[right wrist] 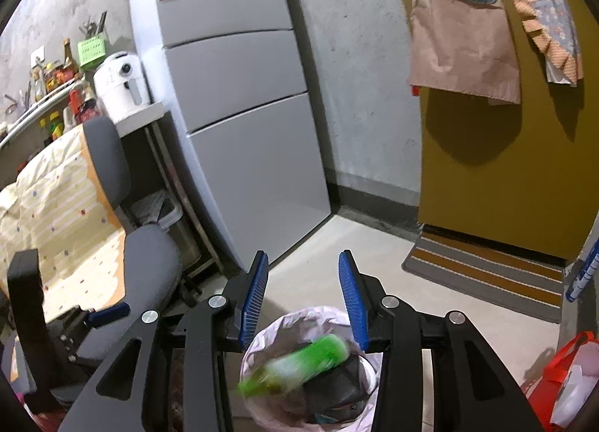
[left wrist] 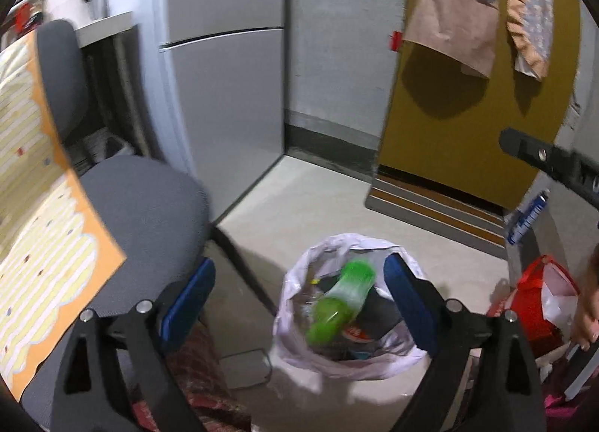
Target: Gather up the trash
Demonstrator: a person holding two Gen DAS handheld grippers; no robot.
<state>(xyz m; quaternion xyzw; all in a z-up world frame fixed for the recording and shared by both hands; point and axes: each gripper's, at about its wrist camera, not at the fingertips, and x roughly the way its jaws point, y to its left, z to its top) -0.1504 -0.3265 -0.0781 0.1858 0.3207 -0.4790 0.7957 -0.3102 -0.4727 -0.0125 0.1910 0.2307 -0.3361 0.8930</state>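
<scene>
A blurred green plastic bottle (left wrist: 340,301) lies tilted in the mouth of a trash bin lined with a white bag (left wrist: 359,239), on top of dark rubbish. My left gripper (left wrist: 299,271) hovers above the bin with its blue pads (left wrist: 187,301) spread wide apart and nothing pressed between them. The bottle is free of both pads. In the right wrist view the same bottle (right wrist: 299,362) shows smeared over the bag (right wrist: 269,327). My right gripper (right wrist: 303,258) stands above the bin's far rim, half open and empty.
A grey office chair (left wrist: 149,207) stands left of the bin, beside a table with a yellow and orange cloth (left wrist: 37,207). A grey fridge (right wrist: 232,113) stands behind. A red bag (left wrist: 535,297) and a person's hand (left wrist: 587,316) are at the right; a striped mat (right wrist: 486,274) lies before a yellow door.
</scene>
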